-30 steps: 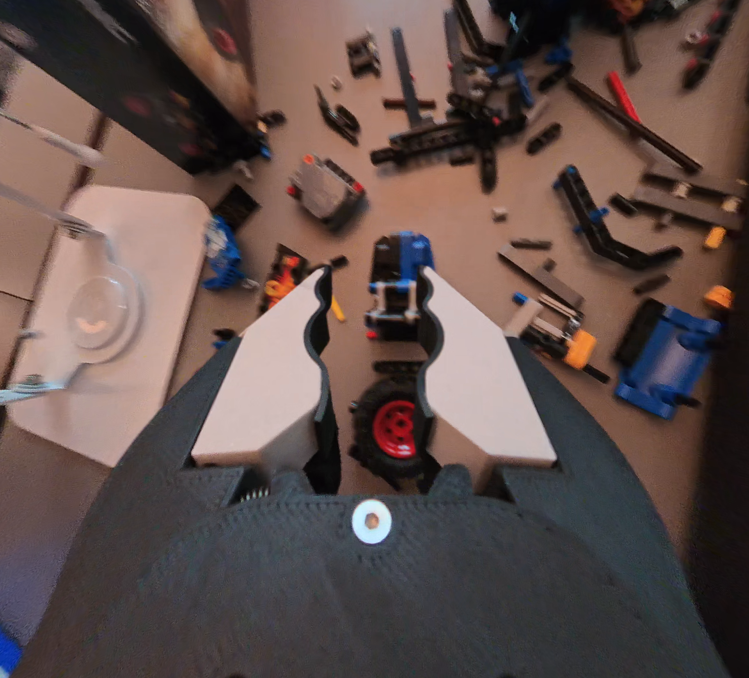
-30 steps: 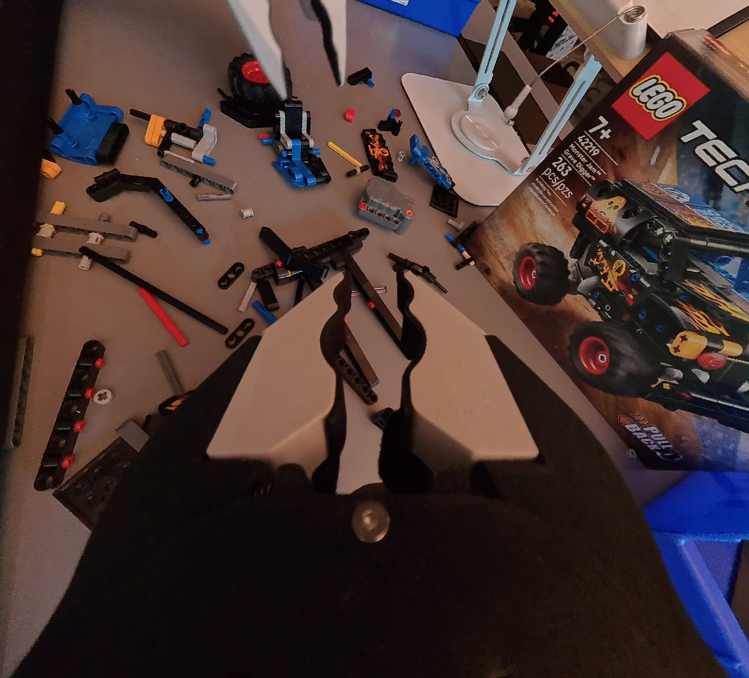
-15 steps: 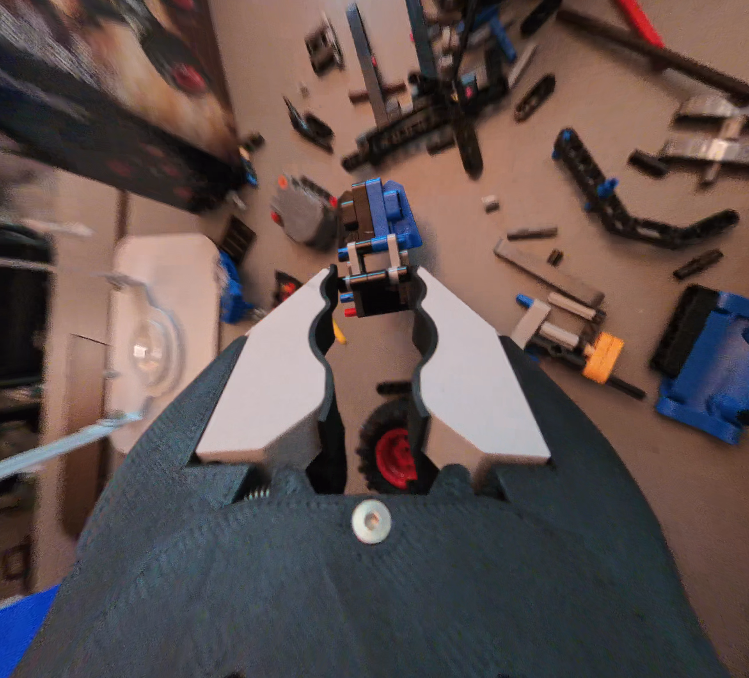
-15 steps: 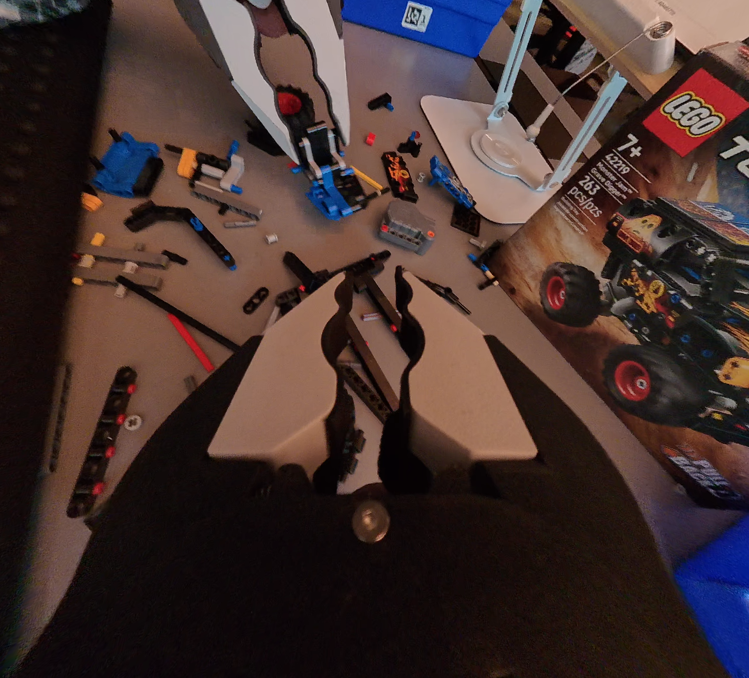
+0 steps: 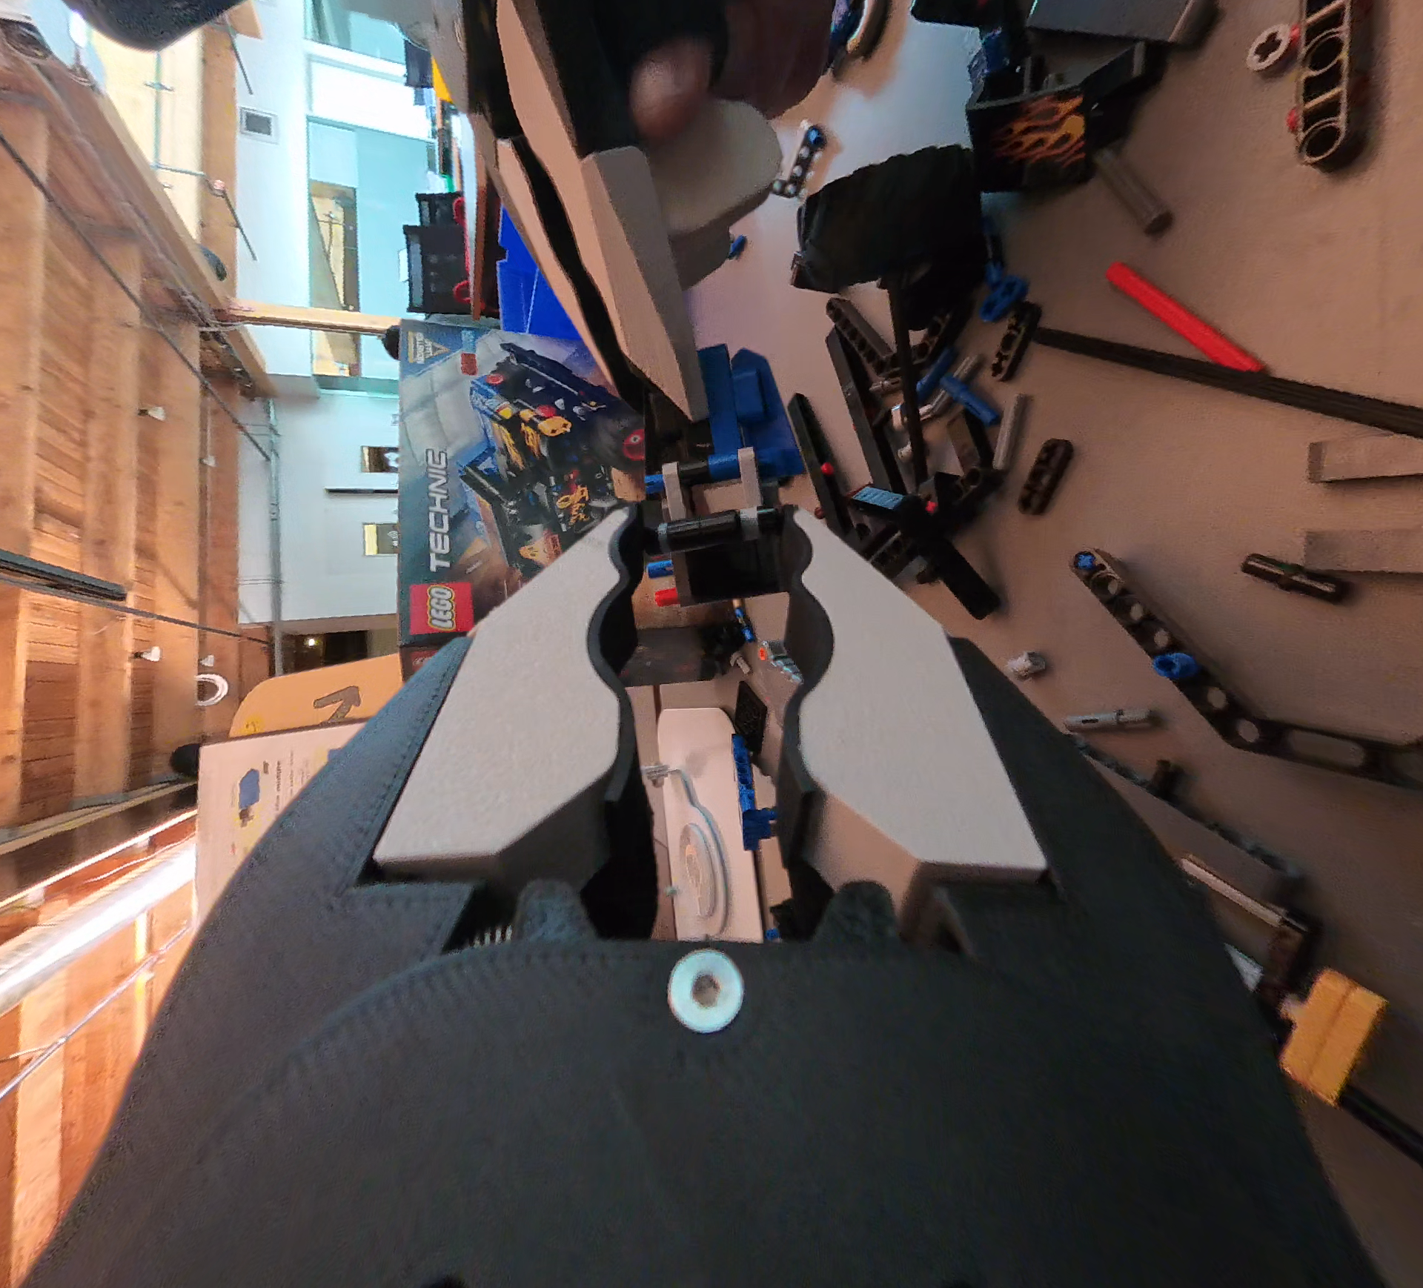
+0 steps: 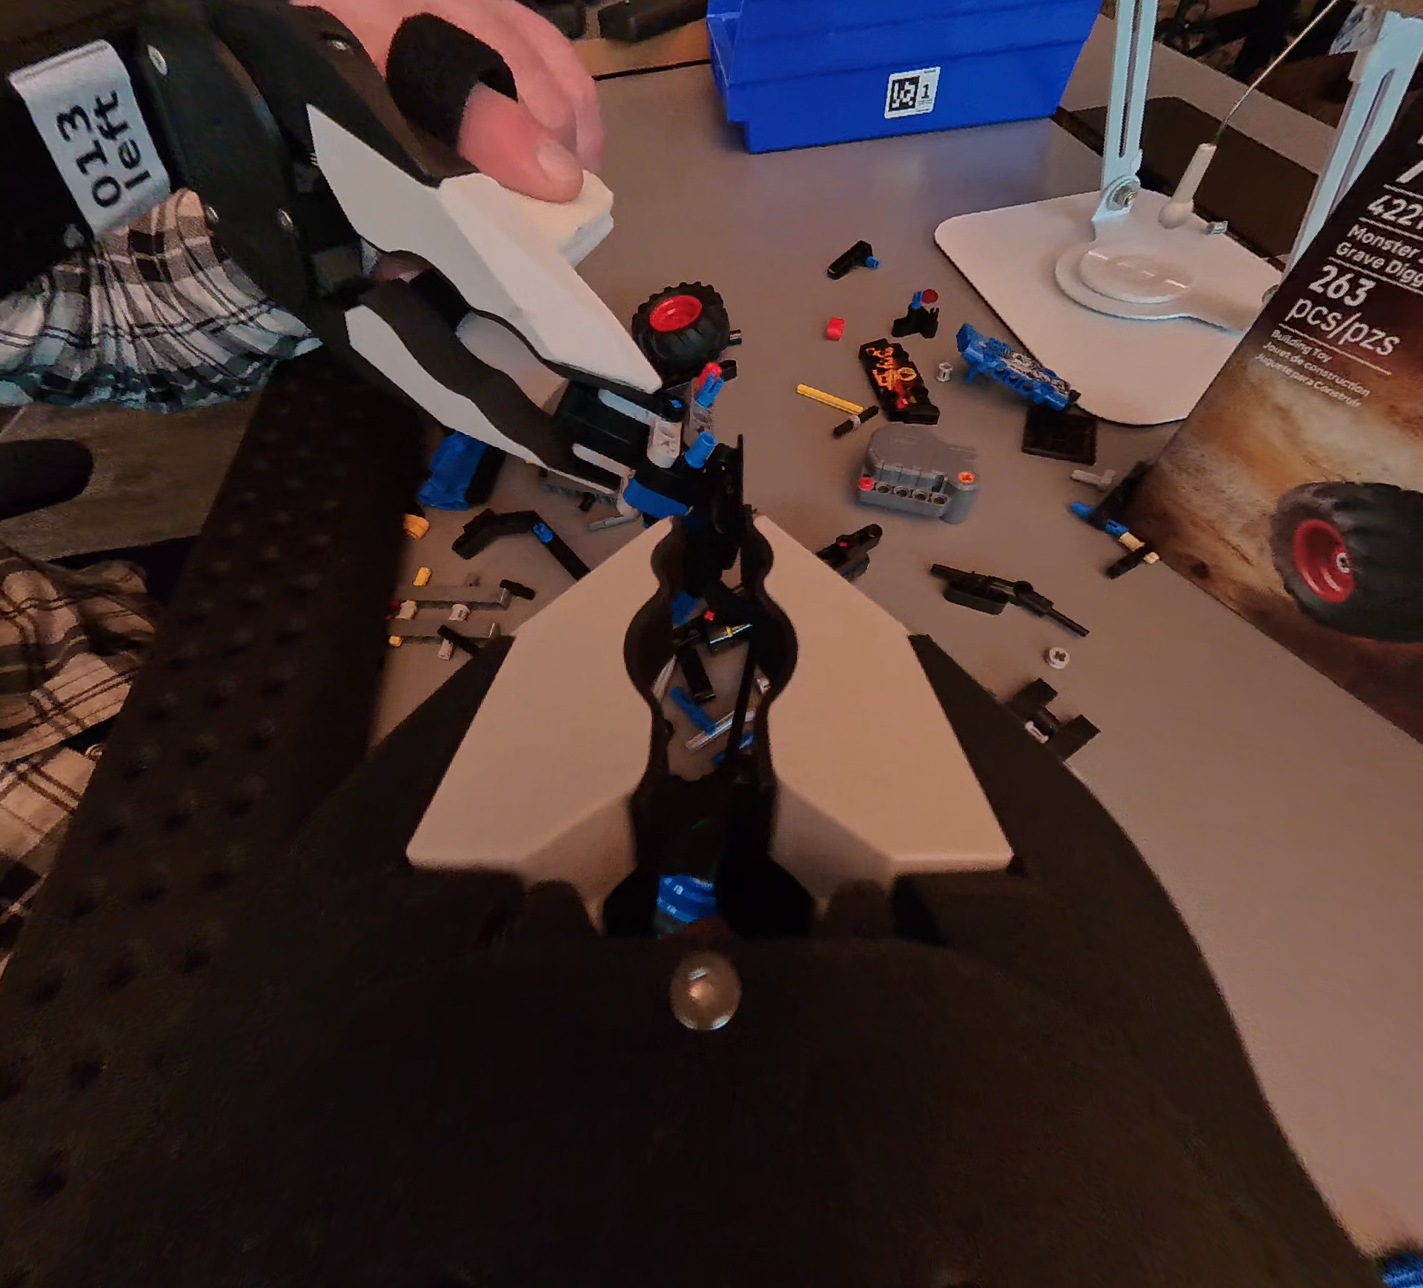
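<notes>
My left tongs [image 5: 712, 531] are clamped on a small black, blue and grey brick assembly [image 5: 720, 481], lifted clear of the grey counter [image 6: 1155, 789]. My right tongs [image 6: 712, 543] are narrowed onto the same assembly's far end, pinching its black and blue part at their tips. In the right wrist view the left tongs reach in from 10 o'clock. A red-hubbed wheel [image 6: 681, 325] sits on the counter at 12 o'clock beyond the assembly, a grey motor block [image 6: 916, 473] at 2 o'clock, a blue bin [image 6: 909, 19] farther back.
</notes>
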